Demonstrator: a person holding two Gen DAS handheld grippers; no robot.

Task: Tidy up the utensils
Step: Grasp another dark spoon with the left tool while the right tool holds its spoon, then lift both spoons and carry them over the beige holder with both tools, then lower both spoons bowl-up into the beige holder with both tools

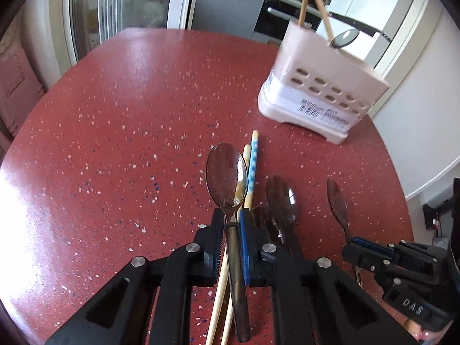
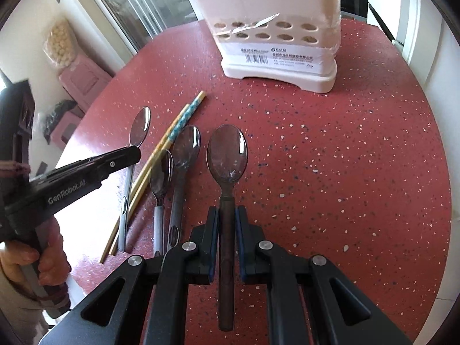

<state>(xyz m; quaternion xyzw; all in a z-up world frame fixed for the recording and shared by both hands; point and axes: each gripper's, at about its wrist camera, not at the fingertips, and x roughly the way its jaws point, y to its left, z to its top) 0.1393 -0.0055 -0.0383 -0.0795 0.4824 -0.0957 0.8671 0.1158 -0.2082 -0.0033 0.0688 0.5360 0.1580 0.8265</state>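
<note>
My left gripper point(image 1: 232, 215) is shut on the handle of a steel spoon point(image 1: 227, 176), bowl pointing forward, over a pair of blue-patterned chopsticks point(image 1: 253, 161) lying on the red table. My right gripper point(image 2: 227, 211) is shut on another spoon point(image 2: 227, 151) by its handle; it also shows at the right of the left wrist view point(image 1: 352, 241). Two more spoons point(image 2: 185, 146) point(image 2: 161, 172) lie on the table between the grippers. The pink utensil holder point(image 1: 322, 86) stands at the far right with chopsticks and a spoon in it; it also shows in the right wrist view point(image 2: 276, 28).
The round red speckled table point(image 1: 129, 115) ends close behind the holder and at the right. A glass door and kitchen counters stand beyond it. A pink bin point(image 2: 83, 80) sits on the floor at the left.
</note>
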